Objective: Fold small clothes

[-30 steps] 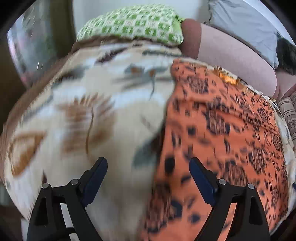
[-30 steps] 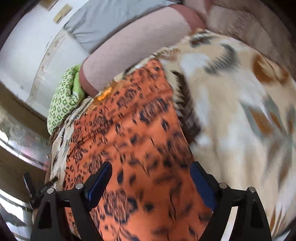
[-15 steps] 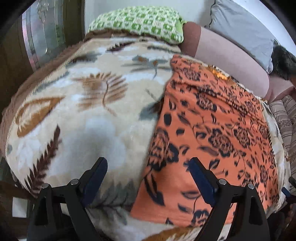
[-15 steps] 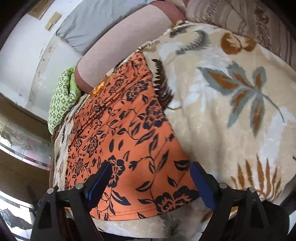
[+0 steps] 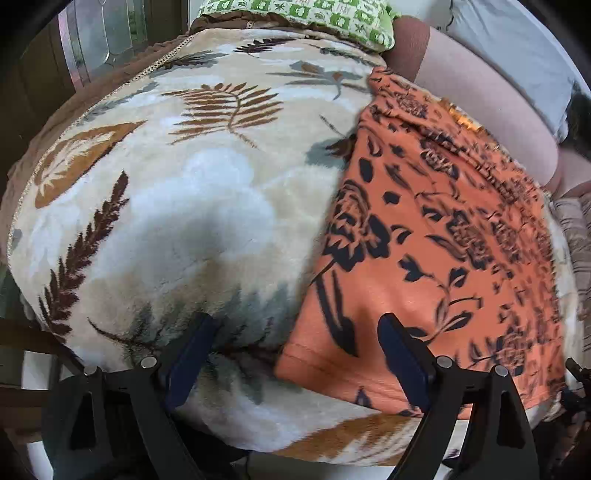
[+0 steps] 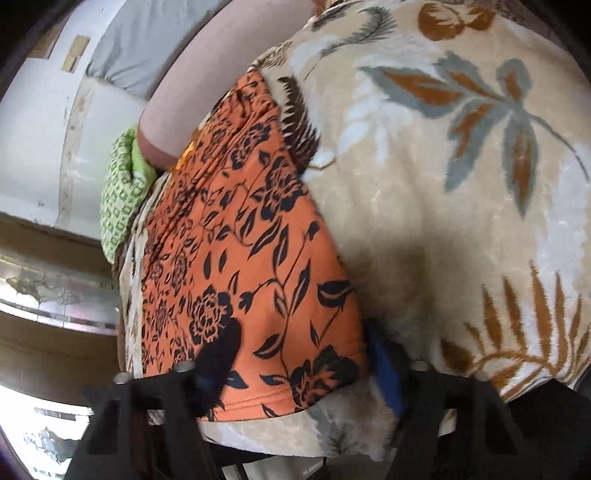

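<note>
While the orange floral garment [image 5: 436, 240] lay flat on the bed's leaf-patterned blanket [image 5: 177, 206], long axis running toward the frame's top, the right claw [image 6: 299, 373] was closing across its lower-right corner, nearer than the wide-spread left claw [image 5: 295, 350] straddling the other corner.

There was one orange floral garment [image 5: 436, 229], one leaf-patterned blanket [image 5: 192, 206], one green checked pillow [image 5: 317, 18], one grey pillow [image 6: 147, 48], and two tools [image 5: 291, 354] [image 6: 299, 362].
</note>
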